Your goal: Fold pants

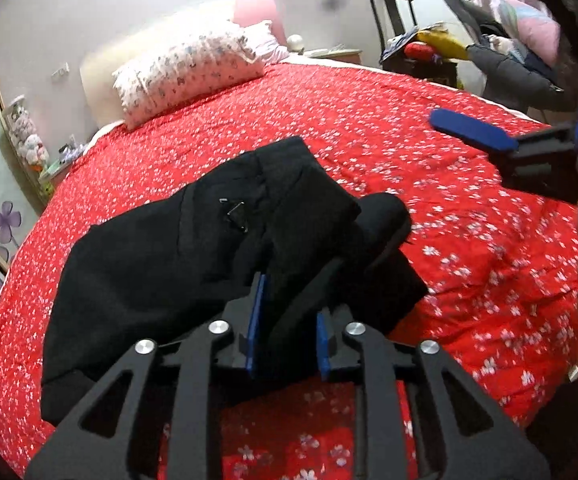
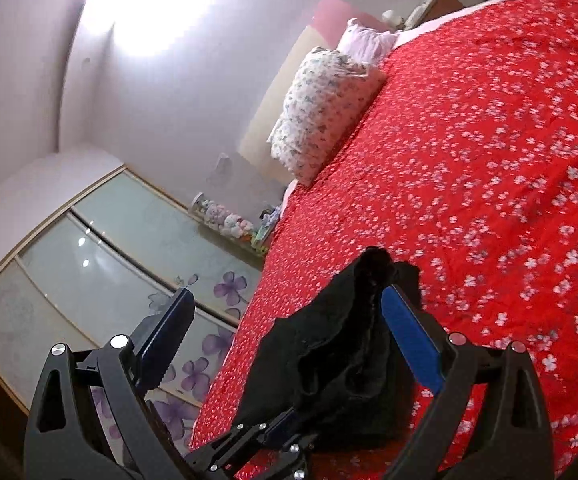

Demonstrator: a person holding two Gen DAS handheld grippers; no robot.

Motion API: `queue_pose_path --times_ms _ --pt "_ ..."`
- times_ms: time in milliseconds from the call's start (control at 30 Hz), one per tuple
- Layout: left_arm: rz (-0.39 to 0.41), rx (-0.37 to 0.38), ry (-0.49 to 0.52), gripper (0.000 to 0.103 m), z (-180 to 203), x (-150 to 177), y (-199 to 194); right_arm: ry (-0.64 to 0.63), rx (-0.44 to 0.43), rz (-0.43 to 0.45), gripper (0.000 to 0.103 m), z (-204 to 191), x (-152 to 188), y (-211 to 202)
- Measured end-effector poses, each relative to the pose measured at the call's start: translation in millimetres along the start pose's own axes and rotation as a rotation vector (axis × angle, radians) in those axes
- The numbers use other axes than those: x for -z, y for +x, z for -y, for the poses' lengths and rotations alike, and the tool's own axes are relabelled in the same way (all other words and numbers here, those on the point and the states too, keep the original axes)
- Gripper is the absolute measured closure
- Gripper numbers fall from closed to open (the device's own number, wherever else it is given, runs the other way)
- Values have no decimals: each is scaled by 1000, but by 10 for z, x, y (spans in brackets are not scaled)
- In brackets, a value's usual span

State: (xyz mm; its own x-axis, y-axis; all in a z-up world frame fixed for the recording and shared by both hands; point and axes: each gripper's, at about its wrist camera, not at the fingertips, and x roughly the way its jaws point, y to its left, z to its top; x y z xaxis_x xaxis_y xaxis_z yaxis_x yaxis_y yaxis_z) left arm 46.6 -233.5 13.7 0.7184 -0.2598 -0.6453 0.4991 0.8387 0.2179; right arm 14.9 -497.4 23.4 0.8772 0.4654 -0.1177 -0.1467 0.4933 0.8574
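The black pants (image 1: 193, 248) lie bunched on the red flowered bedspread (image 1: 429, 208). My left gripper (image 1: 289, 300) is shut on a fold of the pants at their near right edge; black cloth fills the gap between its blue pads. In the left wrist view my right gripper (image 1: 477, 132) hangs above the bed at the right, one blue finger showing, apart from the pants. In the right wrist view my right gripper (image 2: 285, 328) is open wide and empty, with the pants (image 2: 337, 352) and my left gripper (image 2: 285, 428) below it.
A flowered pillow (image 1: 185, 72) and a pink pillow (image 1: 267, 44) lie at the headboard. A chair piled with clothes (image 1: 433, 48) stands past the far side. A wardrobe with flowered glass doors (image 2: 101, 264) runs along the left of the bed.
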Motion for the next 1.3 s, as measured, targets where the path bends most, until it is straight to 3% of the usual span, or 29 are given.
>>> queue_pose_path --times_ms 67,100,167,200,267,367,467,533,633,733,767,900,967,1033,1100,1167,1300 --pt "22 10 31 76 26 82 -63 -15 -24 -6 6 -38 12 23" --pt "37 24 44 59 37 116 -108 -21 -41 -10 6 -57 19 34" --pt "150 100 84 25 58 226 -363 -33 -71 -20 6 -98 31 45" --pt "245 126 97 21 25 302 -581 -40 -92 -30 6 -119 37 60" --pt "293 150 63 21 -118 325 -752 -50 -158 -68 6 -175 63 104" --pt "326 103 -149 6 -682 279 -788 -73 -237 -149 6 -272 150 218" --pt "273 43 -344 5 -1199 284 -621 -113 -221 -218 6 -378 269 381" --pt "230 53 -493 4 -1528 351 -459 -138 -198 -252 6 -426 347 484" --pt "169 62 -613 4 -1783 476 -254 -188 -138 -316 6 -493 479 635" --pt "48 -4 -645 3 -1869 647 -22 -234 130 -384 8 -360 627 809" --pt "23 -16 -637 3 -1872 706 32 -209 171 -398 13 -264 658 830" --pt "16 -38 -592 2 -1865 826 51 -136 175 -347 35 -84 654 680" --pt "42 0 -624 2 -1921 886 -6 -106 154 -335 37 -15 646 637" --pt "80 40 -677 2 -2009 918 -97 -111 142 -331 34 -54 625 630" --pt "125 89 -736 2 -2124 890 -195 -147 121 -289 12 -162 542 574" --pt "161 121 -770 2 -2243 760 -232 -168 54 -214 11 -270 419 522" --pt "176 222 -840 2 -2515 472 -65 -110 -46 -202 8 -273 251 689"
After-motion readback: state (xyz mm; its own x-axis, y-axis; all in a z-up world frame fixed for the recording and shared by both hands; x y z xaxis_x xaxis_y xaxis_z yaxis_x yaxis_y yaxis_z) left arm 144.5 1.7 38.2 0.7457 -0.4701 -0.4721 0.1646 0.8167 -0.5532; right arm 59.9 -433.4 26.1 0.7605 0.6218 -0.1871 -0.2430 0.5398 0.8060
